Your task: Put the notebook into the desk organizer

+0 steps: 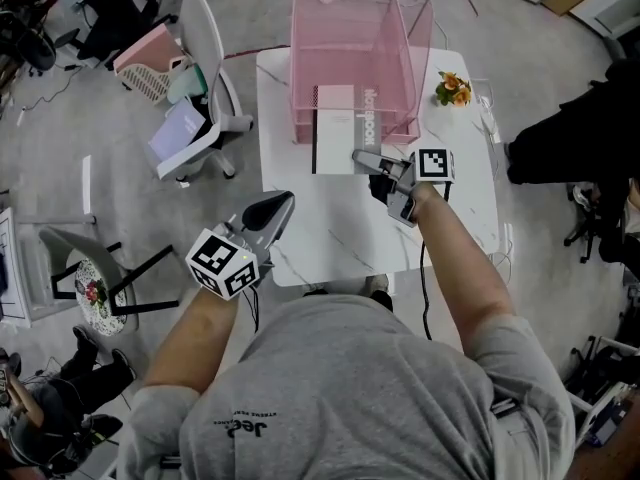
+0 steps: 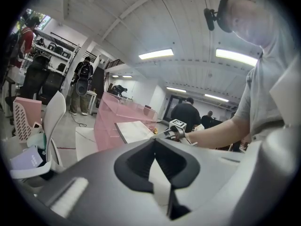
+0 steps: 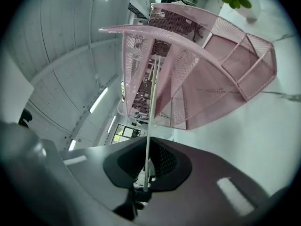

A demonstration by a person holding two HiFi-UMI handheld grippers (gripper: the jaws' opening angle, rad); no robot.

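Note:
A pink mesh desk organizer [image 1: 350, 28] stands at the far side of the white table [image 1: 330, 233]. The white notebook [image 1: 335, 133] with a dark spine lies flat with its far part inside the organizer's lower level. My right gripper [image 1: 360, 156] is shut on the notebook's near edge. In the right gripper view the notebook [image 3: 151, 102] shows edge-on as a thin white line running from the jaws into the organizer [image 3: 225, 65]. My left gripper [image 1: 283, 202] hovers over the table's near left part, shut and holding nothing. From the left gripper [image 2: 154, 140] I see the notebook [image 2: 134, 130] beside the organizer [image 2: 106, 121].
A small vase of orange flowers [image 1: 453, 88] stands right of the organizer. A white chair [image 1: 205, 68] with papers and a pink basket [image 1: 145, 63] sit left of the table. A person in dark clothes [image 1: 565, 138] is at the right.

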